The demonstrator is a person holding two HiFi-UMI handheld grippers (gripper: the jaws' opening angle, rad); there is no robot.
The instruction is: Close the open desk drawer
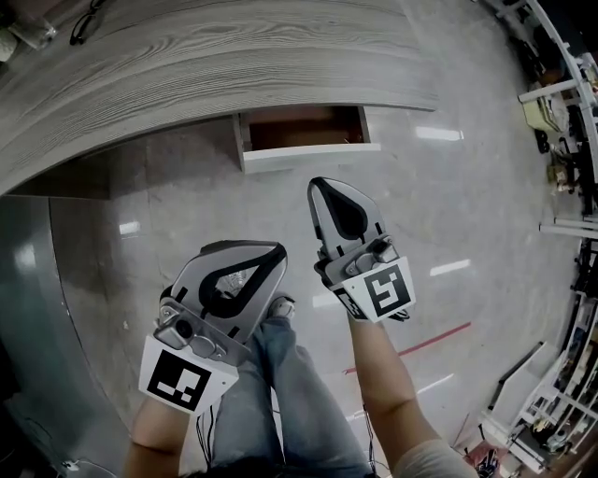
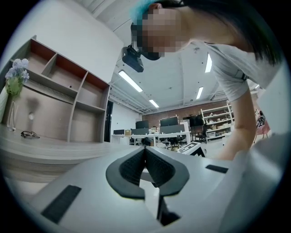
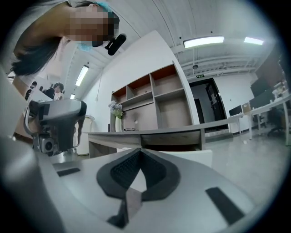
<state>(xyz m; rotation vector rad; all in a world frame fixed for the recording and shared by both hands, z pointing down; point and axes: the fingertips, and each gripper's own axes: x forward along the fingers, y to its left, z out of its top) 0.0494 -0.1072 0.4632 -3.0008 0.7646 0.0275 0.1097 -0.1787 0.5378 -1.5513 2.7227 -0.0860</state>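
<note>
Drawer (image 1: 306,142): open, upper centre, under desk (image 1: 187,65).
Left gripper (image 1: 274,254): jaws together, empty, lower left.
Right gripper (image 1: 323,189): jaws together, empty, below drawer.

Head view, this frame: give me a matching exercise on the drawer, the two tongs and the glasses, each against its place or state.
Things:
1. drawer
2. left tongs
3. right tongs
4. glasses

Places and states:
A. lying on top of the desk
B. shut and empty, above the person's leg
C. pulled out from under the desk edge
D. shut and empty, the pair nearer the drawer front

Pairs: 1-C; 2-B; 3-D; 4-A.
</note>
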